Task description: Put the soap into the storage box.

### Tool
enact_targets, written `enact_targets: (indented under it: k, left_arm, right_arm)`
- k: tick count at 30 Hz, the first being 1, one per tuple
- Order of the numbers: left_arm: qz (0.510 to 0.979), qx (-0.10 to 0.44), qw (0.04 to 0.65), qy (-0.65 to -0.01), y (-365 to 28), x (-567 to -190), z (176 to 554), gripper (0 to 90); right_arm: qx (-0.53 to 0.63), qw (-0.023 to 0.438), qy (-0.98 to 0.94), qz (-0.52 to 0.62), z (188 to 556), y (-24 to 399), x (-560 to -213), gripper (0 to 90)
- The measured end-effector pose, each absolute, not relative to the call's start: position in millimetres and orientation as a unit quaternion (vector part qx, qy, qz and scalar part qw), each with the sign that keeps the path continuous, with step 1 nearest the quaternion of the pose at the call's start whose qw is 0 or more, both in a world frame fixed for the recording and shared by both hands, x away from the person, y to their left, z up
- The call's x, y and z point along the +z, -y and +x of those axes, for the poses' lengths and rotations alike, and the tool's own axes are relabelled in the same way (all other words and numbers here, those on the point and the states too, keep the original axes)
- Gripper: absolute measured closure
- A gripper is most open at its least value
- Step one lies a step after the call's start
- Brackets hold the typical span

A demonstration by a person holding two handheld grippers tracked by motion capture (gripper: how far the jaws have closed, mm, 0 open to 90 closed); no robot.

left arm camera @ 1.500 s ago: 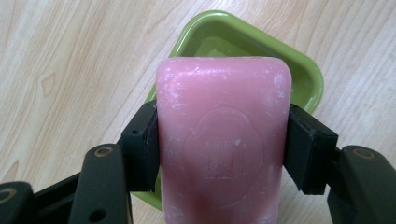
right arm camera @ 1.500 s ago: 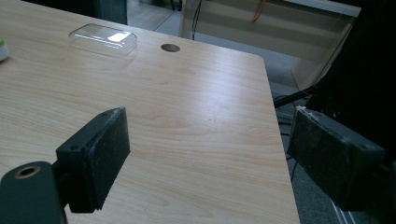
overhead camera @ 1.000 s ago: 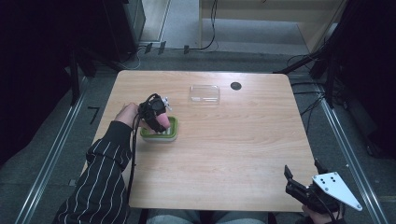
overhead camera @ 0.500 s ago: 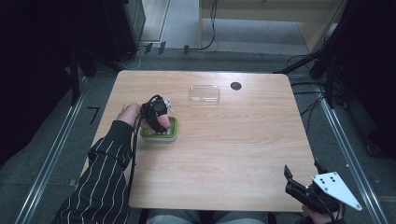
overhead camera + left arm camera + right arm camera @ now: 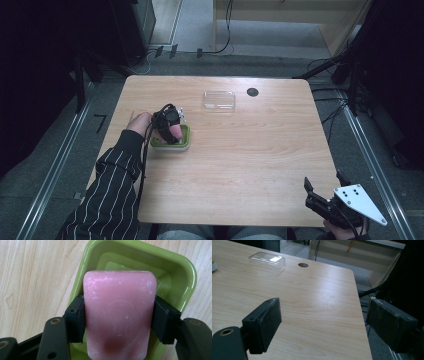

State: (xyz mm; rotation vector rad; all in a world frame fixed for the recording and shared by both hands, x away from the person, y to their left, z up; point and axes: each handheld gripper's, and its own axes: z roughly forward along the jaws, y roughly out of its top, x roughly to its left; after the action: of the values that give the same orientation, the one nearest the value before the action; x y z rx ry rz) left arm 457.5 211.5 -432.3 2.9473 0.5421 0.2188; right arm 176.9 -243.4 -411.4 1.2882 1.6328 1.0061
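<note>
A pink bar of soap (image 5: 119,315) is clamped between the black pads of my left gripper (image 5: 119,320), held just above a green soap dish (image 5: 175,272). From above, the left gripper (image 5: 170,131) hangs over the green dish (image 5: 184,145) on the left part of the wooden table, with the pink soap (image 5: 175,132) showing under it. My right gripper (image 5: 322,192) rests at the table's near right corner, jaws wide apart with nothing between them. In its own view the right gripper (image 5: 324,325) looks across bare wood.
A clear plastic lid (image 5: 219,100) lies at the far middle of the table (image 5: 260,160), next to a round dark hole (image 5: 252,92). The same clear lid (image 5: 267,260) and hole (image 5: 303,265) appear far off in the right gripper view. Dark floor and cables surround the table.
</note>
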Motion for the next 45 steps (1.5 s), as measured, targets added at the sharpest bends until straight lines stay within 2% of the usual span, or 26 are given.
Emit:
enact_targets:
  k: [13, 25, 27, 29, 31, 32, 33, 39, 45]
  left_arm:
    - [0.978, 0.07, 0.071, -0.183, -211.5, -432.3, 457.6, 38.1]
    - [0.975, 0.07, 0.075, -0.196, -211.7, -425.9, 457.2, 32.3]
    - [0.973, 0.072, 0.07, -0.209, -211.4, -423.4, 456.6, 26.6]
    - [0.972, 0.071, 0.07, -0.212, -211.4, -422.6, 456.0, 25.8]
    - [0.97, 0.071, 0.064, -0.221, -211.5, -421.3, 455.8, 18.6]
    - [0.969, 0.076, 0.06, -0.227, -211.7, -420.9, 455.5, 18.6]
    - [0.967, 0.075, 0.057, -0.237, -212.6, -419.2, 455.5, 13.6]
    - [0.957, 0.06, 0.062, -0.276, -214.8, -413.9, 454.9, 10.2]
    - [0.941, 0.068, 0.076, -0.323, -217.8, -405.4, 452.8, 8.8]
  right_arm:
    - [0.398, 0.403, -0.647, 0.51, 176.8, 243.4, -411.4, 13.8]
    - [0.399, 0.404, -0.646, 0.51, 176.8, 243.6, -411.4, 13.7]
    - [0.399, 0.404, -0.645, 0.511, 176.6, 243.6, -411.3, 13.7]
    - [0.399, 0.404, -0.645, 0.511, 176.6, 243.6, -411.3, 13.7]
    - [0.399, 0.404, -0.645, 0.511, 176.5, 243.6, -411.3, 13.7]
    - [0.399, 0.404, -0.645, 0.511, 176.5, 243.6, -411.3, 13.7]
    - [0.399, 0.404, -0.645, 0.511, 176.6, 243.6, -411.3, 13.8]
    - [0.4, 0.403, -0.646, 0.51, 177.1, 243.4, -411.2, 13.8]
    - [0.402, 0.403, -0.645, 0.51, 177.5, 243.1, -411.2, 13.8]
